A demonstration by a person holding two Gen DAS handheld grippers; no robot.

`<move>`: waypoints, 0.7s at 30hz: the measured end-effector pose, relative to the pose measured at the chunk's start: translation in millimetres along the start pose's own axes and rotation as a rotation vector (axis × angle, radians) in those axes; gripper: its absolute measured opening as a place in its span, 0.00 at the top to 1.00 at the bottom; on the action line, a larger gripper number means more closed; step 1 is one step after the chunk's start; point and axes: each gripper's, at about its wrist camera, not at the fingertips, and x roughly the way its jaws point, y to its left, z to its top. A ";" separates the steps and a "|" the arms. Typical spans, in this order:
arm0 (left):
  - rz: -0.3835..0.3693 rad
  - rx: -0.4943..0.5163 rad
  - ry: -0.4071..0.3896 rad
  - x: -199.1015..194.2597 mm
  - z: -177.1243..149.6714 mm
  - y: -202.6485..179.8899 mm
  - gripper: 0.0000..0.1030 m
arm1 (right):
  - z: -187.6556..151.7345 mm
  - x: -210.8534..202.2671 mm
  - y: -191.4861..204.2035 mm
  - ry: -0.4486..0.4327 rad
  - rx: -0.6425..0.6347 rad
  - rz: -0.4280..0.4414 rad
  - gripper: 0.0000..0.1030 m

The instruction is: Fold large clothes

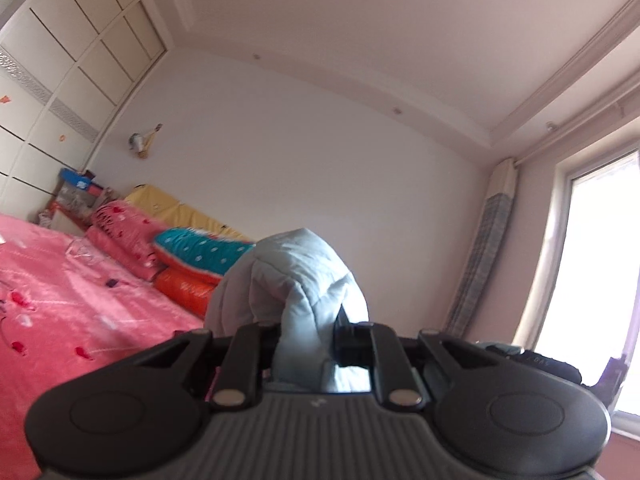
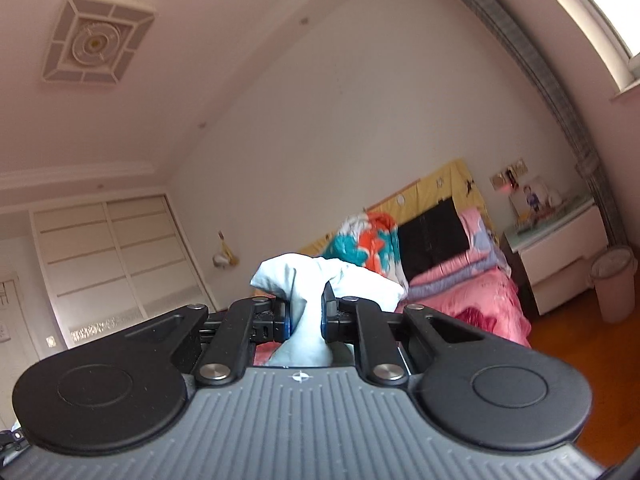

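The pale blue quilted jacket (image 1: 288,280) hangs lifted above the pink bed (image 1: 60,300), pinched in both the left tongs (image 1: 306,340) and right tongs (image 2: 306,312). Best keep both grips level and spread apart, so it drapes flat.

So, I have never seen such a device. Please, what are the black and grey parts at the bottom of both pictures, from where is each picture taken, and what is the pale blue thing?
No robot is here: a person carries one hand-held gripper in each hand, each with a small camera looking forward along its two fingers. One picture comes from the left gripper, the other from the right gripper. The black and grey parts are the grippers' own bodies. Each is shut on a bunched part of a pale blue quilted garment, lifted up. Behind lies a bed with a pink cover, with colourful pillows stacked near the yellow headboard.
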 end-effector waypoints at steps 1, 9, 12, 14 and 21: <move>-0.011 -0.004 -0.009 -0.9 3.7 -4.2 0.88 | 7.9 -7.4 -1.8 -0.019 -0.001 0.007 0.85; -0.059 -0.080 -0.030 8.6 7.8 -15.4 0.88 | 37.6 -28.7 7.3 -0.108 -0.052 0.045 0.85; -0.035 -0.129 -0.024 19.0 4.9 -7.1 0.88 | 37.0 -8.6 2.0 -0.107 -0.057 0.051 0.85; 0.014 -0.155 -0.017 27.8 0.8 6.2 0.88 | 34.2 -11.9 5.0 -0.103 -0.065 0.051 0.85; 0.287 -0.175 0.038 79.9 -25.0 88.1 0.88 | 5.0 64.3 -11.8 -0.016 -0.080 0.019 0.84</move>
